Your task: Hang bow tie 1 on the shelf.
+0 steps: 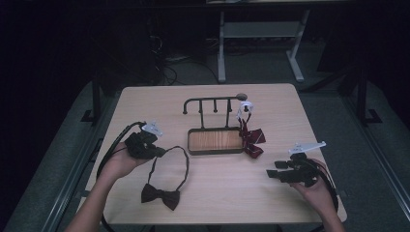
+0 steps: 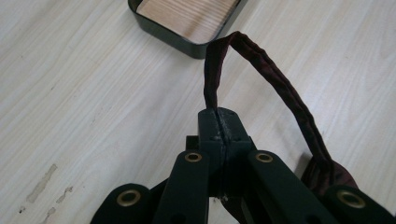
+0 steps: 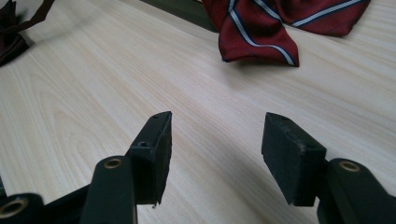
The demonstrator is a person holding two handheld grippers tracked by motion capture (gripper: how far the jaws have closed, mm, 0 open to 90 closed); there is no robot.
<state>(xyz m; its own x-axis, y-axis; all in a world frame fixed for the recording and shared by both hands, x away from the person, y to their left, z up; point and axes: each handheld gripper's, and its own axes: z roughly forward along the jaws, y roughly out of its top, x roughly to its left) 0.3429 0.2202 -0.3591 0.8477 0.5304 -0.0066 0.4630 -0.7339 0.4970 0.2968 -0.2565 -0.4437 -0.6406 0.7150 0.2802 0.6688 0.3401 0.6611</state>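
My left gripper [image 2: 219,122] is clamped on the neck strap [image 2: 261,60] of the dark bow tie [image 1: 161,195], just left of the rack [image 1: 214,103] and its tray [image 1: 215,140]; the bow itself lies on the table in front of the tray. Step: lifting the strap — next, I'd guess, loop it over a rack peg, which needs the loop held open. Right gripper [image 3: 215,154] idles wide, empty, right of the tray near the striped tie [image 3: 261,28]. Free pegs hard to make out — too dark.

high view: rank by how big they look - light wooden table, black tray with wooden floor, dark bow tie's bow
1. Light wooden table
2. Black tray with wooden floor
3. Dark bow tie's bow; slightly nearer the camera, yet it looks smallest.
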